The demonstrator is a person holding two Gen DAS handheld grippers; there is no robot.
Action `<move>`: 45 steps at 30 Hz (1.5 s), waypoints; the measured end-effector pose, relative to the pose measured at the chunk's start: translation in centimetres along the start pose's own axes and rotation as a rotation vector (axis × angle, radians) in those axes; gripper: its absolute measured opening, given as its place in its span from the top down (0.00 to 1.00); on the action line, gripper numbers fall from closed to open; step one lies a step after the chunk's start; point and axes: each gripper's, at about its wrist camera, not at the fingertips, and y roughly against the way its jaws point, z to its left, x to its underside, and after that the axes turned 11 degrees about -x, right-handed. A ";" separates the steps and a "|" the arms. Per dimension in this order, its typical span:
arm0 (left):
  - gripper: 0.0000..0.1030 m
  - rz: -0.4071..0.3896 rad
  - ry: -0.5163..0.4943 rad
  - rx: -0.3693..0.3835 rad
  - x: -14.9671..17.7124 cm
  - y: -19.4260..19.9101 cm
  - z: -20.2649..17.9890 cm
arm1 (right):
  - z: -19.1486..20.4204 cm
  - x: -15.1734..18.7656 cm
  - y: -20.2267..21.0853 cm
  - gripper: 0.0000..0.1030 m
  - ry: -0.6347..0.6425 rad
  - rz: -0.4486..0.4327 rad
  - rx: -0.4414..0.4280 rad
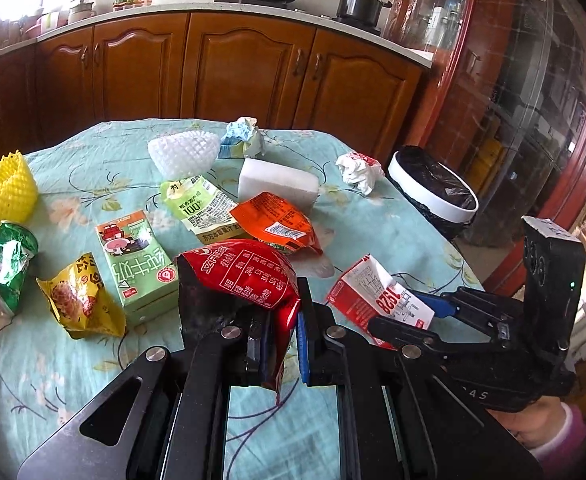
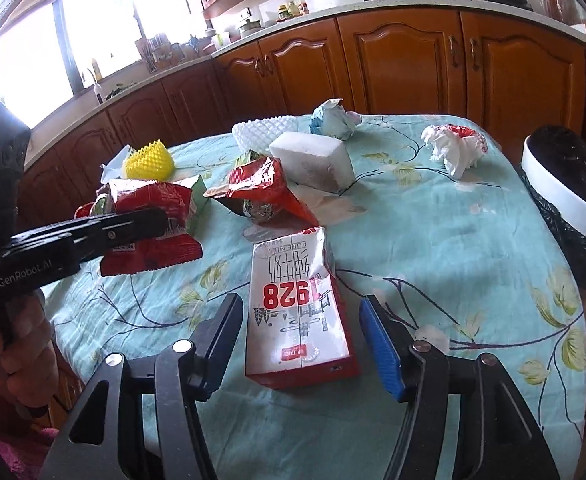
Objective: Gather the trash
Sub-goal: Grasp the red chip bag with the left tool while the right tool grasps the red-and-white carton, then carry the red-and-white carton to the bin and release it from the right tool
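My left gripper (image 1: 287, 308) is shut on a red snack bag (image 1: 245, 272), which hangs crumpled between its pads just above the tablecloth. In the right wrist view the same gripper (image 2: 149, 224) comes in from the left with the red bag (image 2: 153, 248) in it. My right gripper (image 2: 301, 306) stands open around a flattened red-and-white milk carton (image 2: 297, 312) that lies on the table; a gap shows on each side. The left wrist view shows that gripper (image 1: 407, 316) at the carton (image 1: 369, 292). A white-rimmed bin with a black liner (image 1: 433, 196) (image 2: 561, 196) stands off the table's right edge.
More trash lies on the floral tablecloth (image 1: 73, 360): a green carton (image 1: 137, 264), a yellow bag (image 1: 81, 300), an orange bag (image 1: 281, 228), a white foam block (image 1: 277, 184), crumpled paper (image 1: 357, 172), a yellow foam net (image 1: 7, 192) and a crushed green can (image 1: 7, 264). Wooden cabinets stand behind.
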 end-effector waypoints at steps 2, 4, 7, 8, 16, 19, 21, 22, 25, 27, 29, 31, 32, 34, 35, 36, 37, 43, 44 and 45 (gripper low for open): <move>0.91 0.000 -0.004 0.001 -0.3 -0.2 -0.1 | 0.0 0.1 -0.5 0.53 0.013 0.016 0.009; 0.91 0.001 -0.008 0.011 -0.6 -0.4 -0.5 | 0.0 0.1 -0.2 0.53 0.024 0.007 0.022; 0.91 0.001 -0.026 0.036 -1.2 -0.7 -1.7 | -0.3 0.2 0.7 0.53 0.018 -0.018 0.044; 0.91 0.000 -0.033 0.047 -1.4 -0.8 -2.1 | -0.5 0.1 1.2 0.53 0.009 -0.030 0.051; 0.91 -0.001 -0.104 0.140 -3.5 -1.9 -7.1 | -4.5 -0.5 5.7 0.53 -0.070 -0.134 0.136; 0.91 -0.004 -0.130 0.170 -4.3 -2.2 -8.8 | -5.9 -0.8 7.2 0.53 -0.092 -0.161 0.169; 0.91 -0.008 -0.149 0.187 -4.9 -2.5 -9.9 | -6.8 -1.0 8.1 0.54 -0.108 -0.177 0.182; 0.91 -0.010 -0.158 0.194 -5.2 -2.7 -10.5 | -7.2 -1.1 8.5 0.54 -0.114 -0.186 0.190; 0.91 -0.008 -0.175 0.222 -6.1 -3.2 -11.9 | -8.3 -1.5 9.6 0.54 -0.127 -0.210 0.214; 0.91 -0.009 -0.188 0.236 -6.6 -3.5 -12.7 | -9.1 -1.7 10.4 0.54 -0.137 -0.225 0.227; 0.91 -0.009 -0.201 0.250 -7.1 -3.8 -13.6 | -9.9 -1.8 11.1 0.54 -0.145 -0.240 0.241; 0.91 -0.006 -0.215 0.266 -7.7 -4.2 -14.6 | -10.5 -2.0 11.7 0.54 -0.152 -0.254 0.257; 0.91 -0.005 -0.221 0.274 -7.9 -4.4 -15.0 | -10.8 -2.2 12.0 0.54 -0.154 -0.259 0.265; 0.91 0.000 -0.232 0.289 -8.6 -5.0 -16.0 | -11.7 -2.7 12.7 0.54 -0.161 -0.274 0.280; 0.91 0.004 -0.236 0.297 -9.0 -5.3 -16.4 | -12.1 -3.0 13.0 0.54 -0.165 -0.282 0.286; 0.91 0.008 -0.240 0.307 -9.4 -5.6 -16.9 | -12.5 -3.2 13.3 0.54 -0.167 -0.288 0.294; 0.91 0.011 -0.244 0.315 -9.8 -6.0 -17.3 | -12.9 -3.5 13.5 0.54 -0.169 -0.294 0.304; 0.91 0.038 -0.256 0.362 -12.5 -8.6 -20.0 | -16.1 -5.1 14.4 0.99 -0.195 -0.298 0.351; 0.91 0.048 -0.251 0.375 -13.0 -9.1 -20.3 | -16.9 -5.2 14.6 1.00 -0.213 -0.305 0.340; 0.91 0.058 -0.247 0.388 -13.4 -9.8 -20.7 | -17.9 -5.4 14.7 1.00 -0.231 -0.303 0.337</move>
